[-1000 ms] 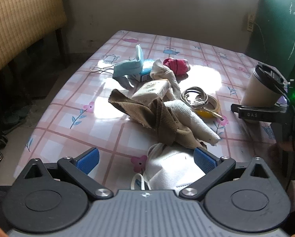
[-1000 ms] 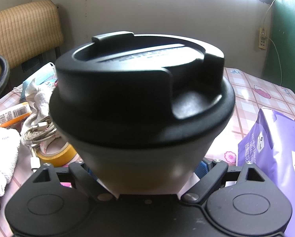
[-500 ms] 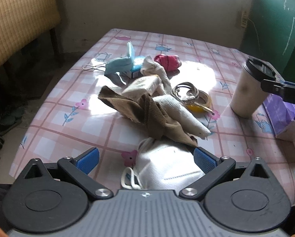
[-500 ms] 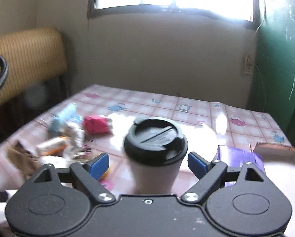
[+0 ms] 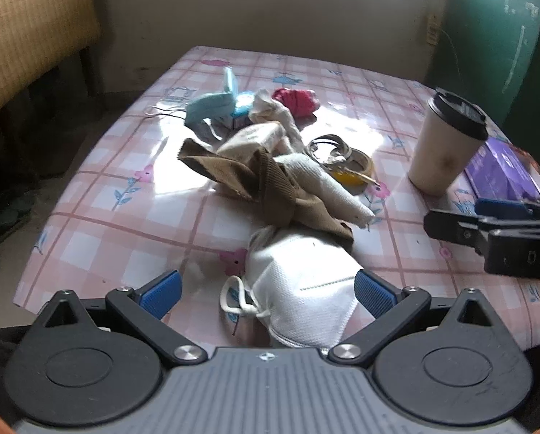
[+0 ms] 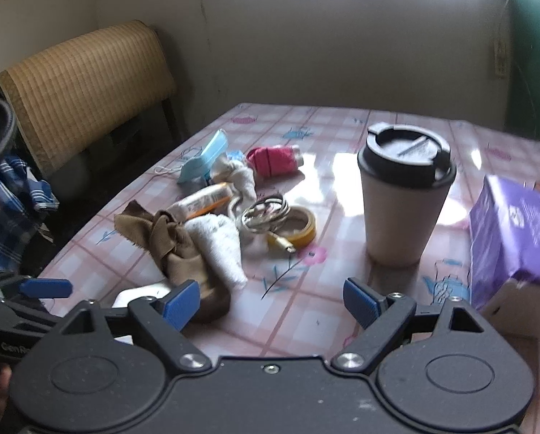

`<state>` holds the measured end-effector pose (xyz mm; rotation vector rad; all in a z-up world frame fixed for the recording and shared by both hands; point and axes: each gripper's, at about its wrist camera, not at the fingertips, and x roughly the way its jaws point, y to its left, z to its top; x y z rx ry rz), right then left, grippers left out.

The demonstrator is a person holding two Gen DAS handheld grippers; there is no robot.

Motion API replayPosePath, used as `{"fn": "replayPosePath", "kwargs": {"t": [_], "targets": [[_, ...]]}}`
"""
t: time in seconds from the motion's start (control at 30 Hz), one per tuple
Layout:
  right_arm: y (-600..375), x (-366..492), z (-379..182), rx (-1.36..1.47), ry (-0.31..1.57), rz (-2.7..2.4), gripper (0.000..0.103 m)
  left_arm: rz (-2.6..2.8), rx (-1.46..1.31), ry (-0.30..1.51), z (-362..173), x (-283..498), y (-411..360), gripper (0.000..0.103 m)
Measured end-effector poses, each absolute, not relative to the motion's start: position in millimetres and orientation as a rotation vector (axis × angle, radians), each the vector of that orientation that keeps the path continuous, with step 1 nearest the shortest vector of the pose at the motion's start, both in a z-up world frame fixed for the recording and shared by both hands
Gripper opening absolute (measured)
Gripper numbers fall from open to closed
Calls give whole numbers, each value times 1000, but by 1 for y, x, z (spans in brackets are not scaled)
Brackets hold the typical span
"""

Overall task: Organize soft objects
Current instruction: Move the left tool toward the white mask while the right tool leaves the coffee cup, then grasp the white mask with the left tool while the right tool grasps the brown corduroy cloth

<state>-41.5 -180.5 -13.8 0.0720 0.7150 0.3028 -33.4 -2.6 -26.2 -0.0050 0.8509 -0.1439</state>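
White mask (image 5: pixel 302 285) is lying on the bench (image 5: pixel 125 224) right between your left hand-held gripper (image 5: pixel 266 291) fingers, long axis running ahead; fingers spread apart. Right hand-held gripper (image 6: pixel 271 302) is hovering spread, empty, farther off.

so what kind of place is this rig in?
Probably a lived-in home room, not a lab: a table under a floral checked tablecloth, a woven-back chair, and household clutter such as a lidded coffee cup.

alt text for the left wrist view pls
The open left gripper hovers over a white face mask at the near edge of a pink checked table. Beyond lie a brown cloth, other soft items and a lidded coffee cup.
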Motion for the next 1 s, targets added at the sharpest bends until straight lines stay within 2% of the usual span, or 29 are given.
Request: {"fn": "replayPosePath", "kwargs": {"t": [1.0], "targets": [[-178, -38, -21, 98, 776, 295, 101, -202, 6, 883, -40, -19, -11, 103]]}}
